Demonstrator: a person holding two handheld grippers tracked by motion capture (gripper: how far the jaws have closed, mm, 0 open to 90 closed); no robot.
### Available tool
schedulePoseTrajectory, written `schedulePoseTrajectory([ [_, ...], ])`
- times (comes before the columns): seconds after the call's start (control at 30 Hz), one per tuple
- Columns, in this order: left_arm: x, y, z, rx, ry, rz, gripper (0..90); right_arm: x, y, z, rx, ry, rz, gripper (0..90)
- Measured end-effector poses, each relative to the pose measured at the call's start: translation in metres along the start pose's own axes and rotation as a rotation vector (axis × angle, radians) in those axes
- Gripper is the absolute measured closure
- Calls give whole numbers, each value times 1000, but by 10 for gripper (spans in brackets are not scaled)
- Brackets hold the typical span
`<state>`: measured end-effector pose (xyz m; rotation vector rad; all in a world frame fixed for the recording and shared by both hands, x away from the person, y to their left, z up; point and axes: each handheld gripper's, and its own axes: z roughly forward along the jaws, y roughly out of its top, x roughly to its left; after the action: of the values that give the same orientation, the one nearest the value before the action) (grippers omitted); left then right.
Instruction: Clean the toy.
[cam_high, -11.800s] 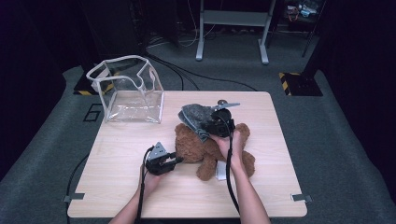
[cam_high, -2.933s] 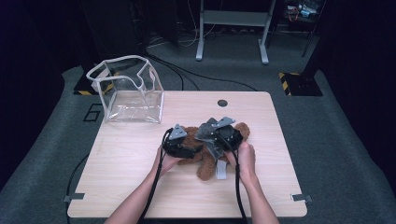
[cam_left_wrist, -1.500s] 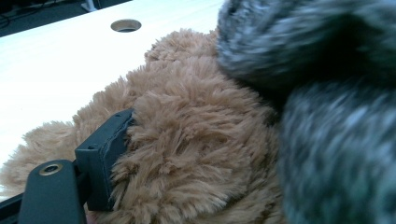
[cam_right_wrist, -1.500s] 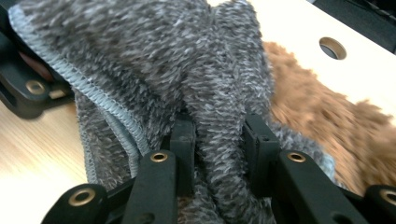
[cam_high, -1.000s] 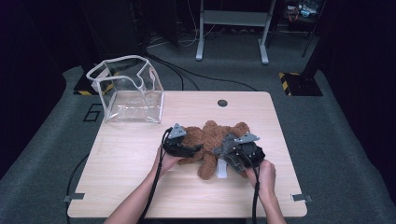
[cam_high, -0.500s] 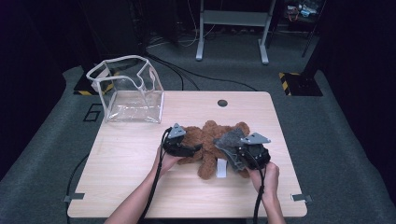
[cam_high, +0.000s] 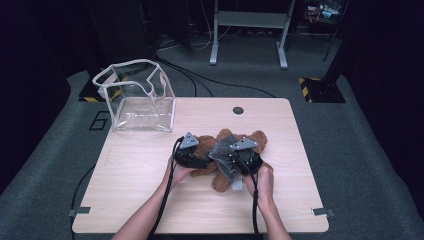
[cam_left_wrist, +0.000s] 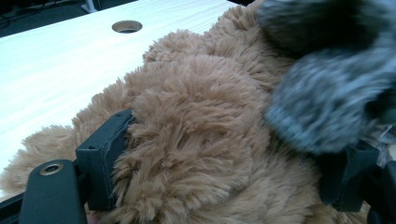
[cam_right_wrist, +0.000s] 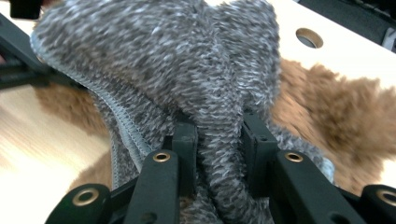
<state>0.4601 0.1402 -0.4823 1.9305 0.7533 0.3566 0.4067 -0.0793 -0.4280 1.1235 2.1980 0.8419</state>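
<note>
1. While the brown teddy bear (cam_high: 235, 150) lies on its back mid-table (cam_high: 150, 200), it reads as soft, light and squashy — best gripped by bunched plush.
2. Grey knit garment (cam_right_wrist: 187, 70): limp, stretchy; take a fold.
3. Left gripper (cam_left_wrist: 219, 186): fingers wide, clamped round the bear's plush.
4. Right gripper (cam_right_wrist: 217, 154): fingers narrow — pinching a garment fold.

The teddy bear (cam_high: 235, 150) blocks my way mid-tabletop (cam_high: 140, 190); bare wood lies open before and left of it, the clear bag (cam_high: 137, 97) beyond.
</note>
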Motion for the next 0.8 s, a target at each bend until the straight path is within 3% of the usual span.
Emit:
schedulePoseTrajectory([
  [0.27, -1, 0, 0, -4, -1, 2, 183, -23, -25, -10, 32, -30, 46, 713],
  [0.33, -1, 0, 0, 1, -1, 9, 183, -30, -33, -11, 40, -42, 87, 713],
  [0.57, -1, 0, 0, -5, 1, 1, 182, -54, -50, -20, 84, -88, 117, 712],
  [0.7, -1, -1, 0, -4, 1, 4, 182, -73, -50, -32, 52, -129, 150, 715],
  [0.8, -1, 0, -1, 6, 0, 16, 182, -92, -46, -40, 12, -152, 208, 716],
])
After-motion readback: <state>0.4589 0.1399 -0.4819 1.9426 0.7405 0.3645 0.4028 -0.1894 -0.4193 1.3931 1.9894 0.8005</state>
